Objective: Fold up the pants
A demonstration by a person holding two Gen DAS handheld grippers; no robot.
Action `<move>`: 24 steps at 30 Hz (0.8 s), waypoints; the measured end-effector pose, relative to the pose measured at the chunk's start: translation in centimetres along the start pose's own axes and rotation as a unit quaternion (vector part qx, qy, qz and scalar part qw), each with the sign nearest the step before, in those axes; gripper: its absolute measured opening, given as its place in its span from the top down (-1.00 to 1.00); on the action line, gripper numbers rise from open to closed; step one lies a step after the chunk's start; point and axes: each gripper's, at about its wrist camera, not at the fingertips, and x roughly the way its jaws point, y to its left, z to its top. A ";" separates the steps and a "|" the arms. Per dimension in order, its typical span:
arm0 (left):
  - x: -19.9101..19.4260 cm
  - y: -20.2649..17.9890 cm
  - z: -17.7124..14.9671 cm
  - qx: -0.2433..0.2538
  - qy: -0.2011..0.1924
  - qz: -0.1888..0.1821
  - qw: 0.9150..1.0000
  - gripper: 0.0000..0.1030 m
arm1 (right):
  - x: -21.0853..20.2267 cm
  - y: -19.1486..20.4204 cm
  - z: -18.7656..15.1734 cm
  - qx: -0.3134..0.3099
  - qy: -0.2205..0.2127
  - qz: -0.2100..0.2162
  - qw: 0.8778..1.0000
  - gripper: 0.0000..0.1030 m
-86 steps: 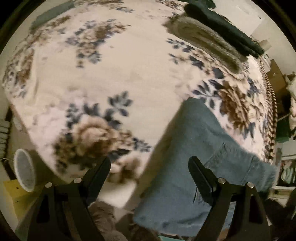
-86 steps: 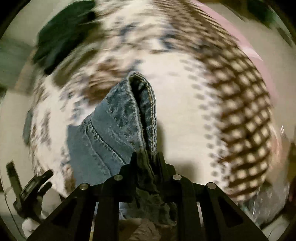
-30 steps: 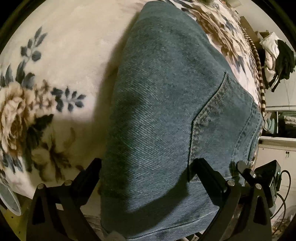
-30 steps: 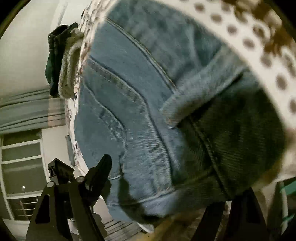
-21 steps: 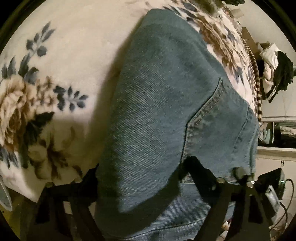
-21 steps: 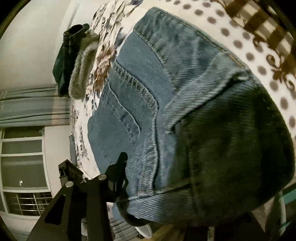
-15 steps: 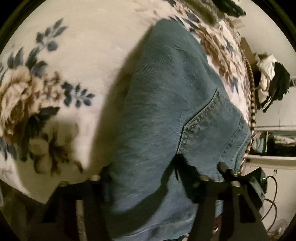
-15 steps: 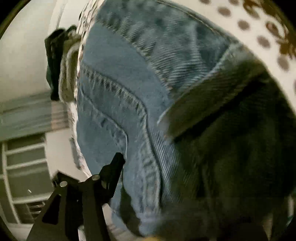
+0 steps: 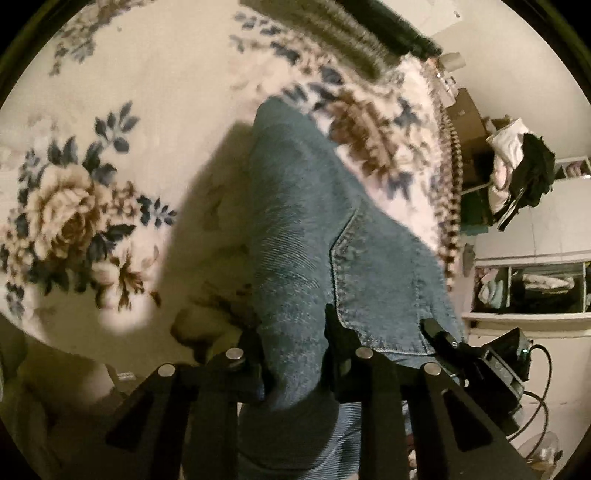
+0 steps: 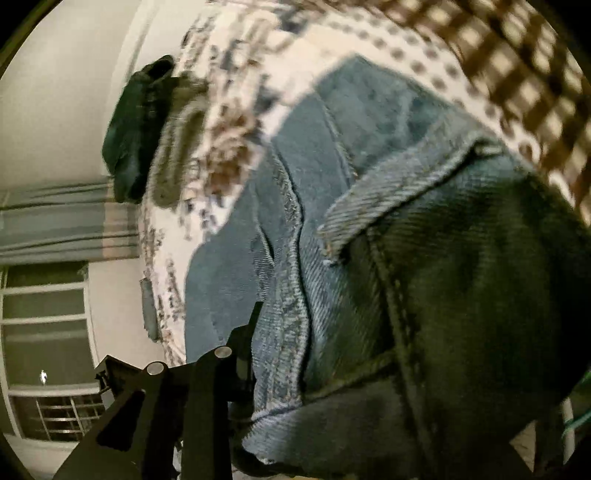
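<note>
Folded blue denim pants (image 9: 314,236) lie on a floral blanket (image 9: 110,110), back pocket up. My left gripper (image 9: 293,332) is shut on the near folded edge of the pants, denim pinched between both fingers. In the right wrist view the pants (image 10: 332,229) fill the frame, waistband end close to the lens. My right gripper (image 10: 314,354) has its left finger (image 10: 240,339) against the denim; the right finger is hidden behind the cloth. The right gripper also shows at the lower right of the left wrist view (image 9: 443,339).
A grey and a dark green folded garment (image 9: 354,29) lie at the blanket's far edge, also in the right wrist view (image 10: 147,129). The checked blanket border (image 10: 517,55) runs along the right side. Shelves with clothes (image 9: 524,284) stand beyond the bed. A window (image 10: 44,332) is at the left.
My left gripper has closed on the near edge of the pants and pulled back from them. The right gripper's left finger has moved in against the denim.
</note>
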 end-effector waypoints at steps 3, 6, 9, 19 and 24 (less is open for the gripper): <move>-2.5 -2.0 0.5 0.002 -0.008 0.001 1.000 0.61 | -2.0 2.2 0.4 -0.013 0.001 0.006 1.000 0.41; -5.1 -4.3 1.6 0.019 -0.023 0.005 1.000 0.61 | -3.9 4.7 0.8 -0.031 0.004 0.015 0.999 0.41; -7.5 -6.8 3.5 0.031 -0.038 0.009 0.999 0.61 | -5.6 7.9 1.8 -0.050 0.003 0.028 0.998 0.41; -13.5 -13.0 15.0 0.062 -0.096 -0.010 0.993 0.61 | -8.0 22.7 9.5 -0.116 -0.035 0.057 0.991 0.41; -14.4 -14.5 24.8 0.089 -0.110 -0.024 0.990 0.61 | -6.3 29.8 14.8 -0.129 -0.067 0.071 0.987 0.41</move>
